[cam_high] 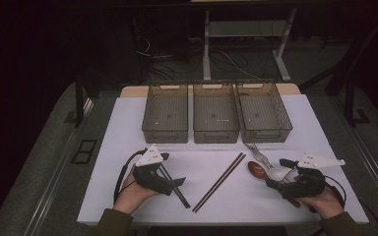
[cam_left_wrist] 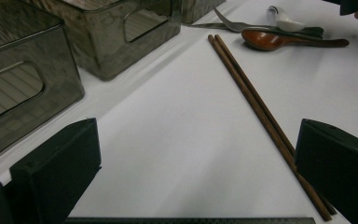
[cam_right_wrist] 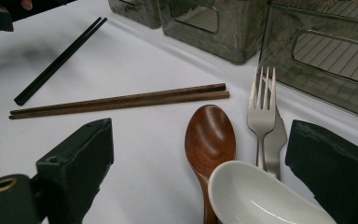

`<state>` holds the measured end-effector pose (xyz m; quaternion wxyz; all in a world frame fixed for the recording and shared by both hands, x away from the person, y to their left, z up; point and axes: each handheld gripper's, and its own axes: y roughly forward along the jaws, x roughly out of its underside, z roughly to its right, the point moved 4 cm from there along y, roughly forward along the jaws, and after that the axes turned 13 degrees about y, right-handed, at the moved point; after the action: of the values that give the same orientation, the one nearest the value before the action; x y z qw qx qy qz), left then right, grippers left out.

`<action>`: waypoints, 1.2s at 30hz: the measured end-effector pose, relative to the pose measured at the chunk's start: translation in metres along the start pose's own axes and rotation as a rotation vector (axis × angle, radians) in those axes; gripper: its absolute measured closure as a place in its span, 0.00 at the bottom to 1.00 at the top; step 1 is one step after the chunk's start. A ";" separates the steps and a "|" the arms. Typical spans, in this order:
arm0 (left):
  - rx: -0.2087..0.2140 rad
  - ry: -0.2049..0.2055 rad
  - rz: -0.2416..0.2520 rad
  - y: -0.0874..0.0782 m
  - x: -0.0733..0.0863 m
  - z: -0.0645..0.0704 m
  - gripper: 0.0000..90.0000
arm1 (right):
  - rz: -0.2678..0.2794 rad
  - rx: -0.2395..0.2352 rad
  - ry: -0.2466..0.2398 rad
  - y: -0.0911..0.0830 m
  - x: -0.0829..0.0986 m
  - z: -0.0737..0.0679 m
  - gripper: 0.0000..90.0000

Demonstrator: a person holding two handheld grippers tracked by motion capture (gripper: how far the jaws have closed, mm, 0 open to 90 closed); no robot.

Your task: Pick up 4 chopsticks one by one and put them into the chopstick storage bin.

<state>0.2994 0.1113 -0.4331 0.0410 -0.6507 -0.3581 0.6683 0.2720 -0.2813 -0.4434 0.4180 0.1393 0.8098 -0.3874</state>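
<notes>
A pair of brown chopsticks (cam_high: 219,181) lies slanted at the middle of the white table (cam_high: 128,128). A pair of black chopsticks (cam_high: 175,186) lies to its left, beside my left gripper (cam_high: 173,169), which is open and holds nothing. In the left gripper view the brown chopsticks (cam_left_wrist: 261,112) run past the right jaw of this gripper (cam_left_wrist: 198,128). A wooden spoon (cam_high: 257,169), a white spoon (cam_high: 279,173) and a metal fork (cam_high: 257,152) lie at the right. My right gripper (cam_high: 279,174) is open around the wooden spoon (cam_right_wrist: 209,140), white spoon (cam_right_wrist: 261,196) and fork (cam_right_wrist: 261,107), gripping none.
Three grey see-through bins (cam_high: 165,133) (cam_high: 215,133) (cam_high: 266,132) stand side by side at the back of the table; nothing shows inside them. Cables and table legs lie on the dark floor behind. A person's hands hold both grippers near the front edge.
</notes>
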 end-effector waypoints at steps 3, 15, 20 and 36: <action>0.004 0.002 0.000 0.003 -0.002 0.000 0.00 | -0.001 -0.001 0.000 0.000 0.000 0.000 0.08; 0.040 0.022 0.018 0.019 -0.015 0.007 0.03 | 0.001 0.002 0.005 0.000 0.000 0.000 0.08; 0.050 0.033 0.009 0.026 -0.018 0.009 0.07 | -0.002 0.000 0.002 0.001 0.000 0.000 0.08; 0.079 0.037 -0.005 0.049 -0.030 0.020 0.25 | -0.010 0.003 -0.006 0.003 0.001 0.000 0.08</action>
<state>0.3063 0.0513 -0.4356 0.0748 -0.6601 -0.3323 0.6696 0.2726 -0.2795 -0.4453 0.4183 0.1348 0.8086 -0.3911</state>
